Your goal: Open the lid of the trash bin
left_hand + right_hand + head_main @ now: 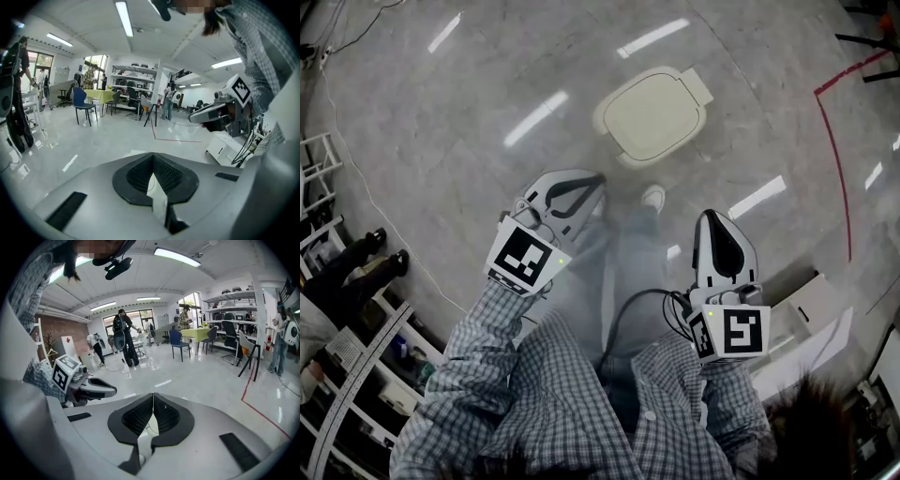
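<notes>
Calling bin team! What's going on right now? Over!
Left gripper and right gripper: fingers shut, empty. Cream rounded plastic trash bin ahead on floor, closed, untouched. Nothing on top of it.

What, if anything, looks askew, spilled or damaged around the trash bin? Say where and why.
Nothing stands out. The trash bin stands on the floor with its lid shut and square, no spill round it. The left gripper and right gripper are short of it, jaws together, empty.
</notes>
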Demonstrator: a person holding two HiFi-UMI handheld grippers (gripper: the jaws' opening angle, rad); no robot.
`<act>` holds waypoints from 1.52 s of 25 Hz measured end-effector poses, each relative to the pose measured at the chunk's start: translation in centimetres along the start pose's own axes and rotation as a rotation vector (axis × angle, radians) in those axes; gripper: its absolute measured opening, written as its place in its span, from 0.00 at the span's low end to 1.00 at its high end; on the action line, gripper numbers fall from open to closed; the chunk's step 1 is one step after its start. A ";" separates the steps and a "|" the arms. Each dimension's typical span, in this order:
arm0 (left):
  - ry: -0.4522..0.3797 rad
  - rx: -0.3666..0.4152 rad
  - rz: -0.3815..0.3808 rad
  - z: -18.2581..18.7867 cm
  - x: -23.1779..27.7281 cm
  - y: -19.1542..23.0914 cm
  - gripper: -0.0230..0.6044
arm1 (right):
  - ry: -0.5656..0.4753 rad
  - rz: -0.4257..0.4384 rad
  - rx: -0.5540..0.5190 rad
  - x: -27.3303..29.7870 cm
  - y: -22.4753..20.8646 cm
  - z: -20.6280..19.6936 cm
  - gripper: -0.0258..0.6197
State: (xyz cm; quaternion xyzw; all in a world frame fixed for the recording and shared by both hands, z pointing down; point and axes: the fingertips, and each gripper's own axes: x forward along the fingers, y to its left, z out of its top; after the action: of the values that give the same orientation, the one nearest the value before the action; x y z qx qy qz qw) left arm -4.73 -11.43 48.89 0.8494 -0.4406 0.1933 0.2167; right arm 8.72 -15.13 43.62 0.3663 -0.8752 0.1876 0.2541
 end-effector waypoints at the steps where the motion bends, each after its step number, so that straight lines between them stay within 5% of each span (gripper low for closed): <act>1: 0.013 0.002 0.007 -0.6 0.4 0.2 0.04 | 0.002 0.005 0.012 0.2 -0.2 -0.1 0.07; 10: 0.058 -0.067 0.032 -4.5 4.8 2.3 0.04 | 0.020 0.031 0.097 2.4 -1.1 -1.8 0.07; 14: 0.096 -0.060 0.014 -6.5 6.7 2.3 0.04 | 0.027 0.063 0.024 3.1 -0.4 -2.5 0.07; 25: 0.271 0.070 -0.060 -13.4 11.0 1.6 0.04 | 0.038 0.092 -0.110 3.7 0.5 -4.0 0.07; 38: 0.361 -0.028 0.082 -19.3 13.2 5.2 0.04 | 0.069 0.080 -0.136 3.8 -0.7 -6.7 0.07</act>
State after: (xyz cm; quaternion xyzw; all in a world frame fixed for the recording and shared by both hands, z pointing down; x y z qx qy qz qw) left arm -4.59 -12.52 72.85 0.7791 -0.4315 0.3452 0.2961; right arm 8.98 -14.23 51.29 0.3062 -0.8907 0.1502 0.3006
